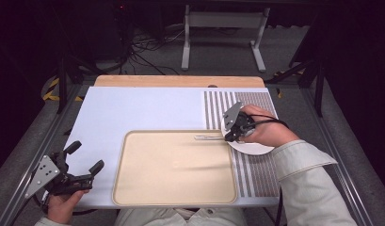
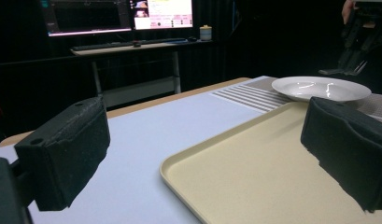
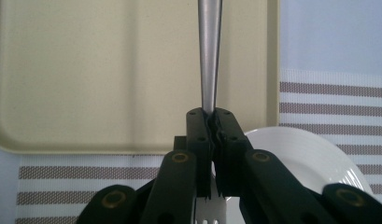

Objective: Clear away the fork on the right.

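While a metal fork (image 3: 210,56) is held clenched in the right claw (image 3: 212,116), its handle is seen stretching out over the beige tray (image 1: 133,188), with the tines showing low between the jaws above the white plate (image 3: 300,154). Judged from this, the work is somewhere in the middle: the fork has been gripped and is carried level at the tray's far right corner, but it cannot be told whether it is bound for the tray or for the plate, and it has not yet been set down on either. In the high view the right claw (image 1: 230,136) is seen over the near edge of the plate (image 1: 256,149), which rests on the striped placemat (image 1: 260,179) just beside the tray, and the right hand (image 1: 265,129) is wrapped around the tool with the forearm angled in from the lower right. The left claw (image 1: 84,160) is held released, jaws well apart and grasping nothing, low over the white tabletop (image 1: 133,108) near the tray's left edge, pointed toward the tray, with the left hand (image 1: 63,205) at the tabletop's near corner.
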Demonstrator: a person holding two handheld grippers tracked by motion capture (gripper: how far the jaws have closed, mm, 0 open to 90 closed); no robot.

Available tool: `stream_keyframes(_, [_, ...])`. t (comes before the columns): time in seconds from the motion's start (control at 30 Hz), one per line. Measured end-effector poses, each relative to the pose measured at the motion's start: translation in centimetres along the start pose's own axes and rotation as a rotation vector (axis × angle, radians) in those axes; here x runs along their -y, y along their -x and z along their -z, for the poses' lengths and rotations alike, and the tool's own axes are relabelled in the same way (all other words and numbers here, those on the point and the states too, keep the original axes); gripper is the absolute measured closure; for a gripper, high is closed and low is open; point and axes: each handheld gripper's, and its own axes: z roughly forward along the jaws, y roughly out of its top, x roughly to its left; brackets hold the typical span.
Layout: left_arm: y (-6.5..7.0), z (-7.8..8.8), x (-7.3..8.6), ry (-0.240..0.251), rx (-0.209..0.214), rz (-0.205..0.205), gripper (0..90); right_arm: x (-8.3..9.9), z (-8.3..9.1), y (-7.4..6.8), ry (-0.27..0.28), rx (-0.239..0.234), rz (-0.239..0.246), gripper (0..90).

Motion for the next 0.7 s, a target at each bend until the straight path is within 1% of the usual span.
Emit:
stream_keyframes(0.3, [0.0, -0.1, 0.0, -0.001, 0.003, -0.002, 2.2, -1.9, -1.9, 0.9, 0.012, -0.017, 0.021, 86.6])
stream_keyframes(0.7, [0.0, 0.0, 0.0, 0.003, 0.004, 0.000, 2.2, -3.4, -3.9, 1.7, 0.017, -0.035, 0.040, 86.5])
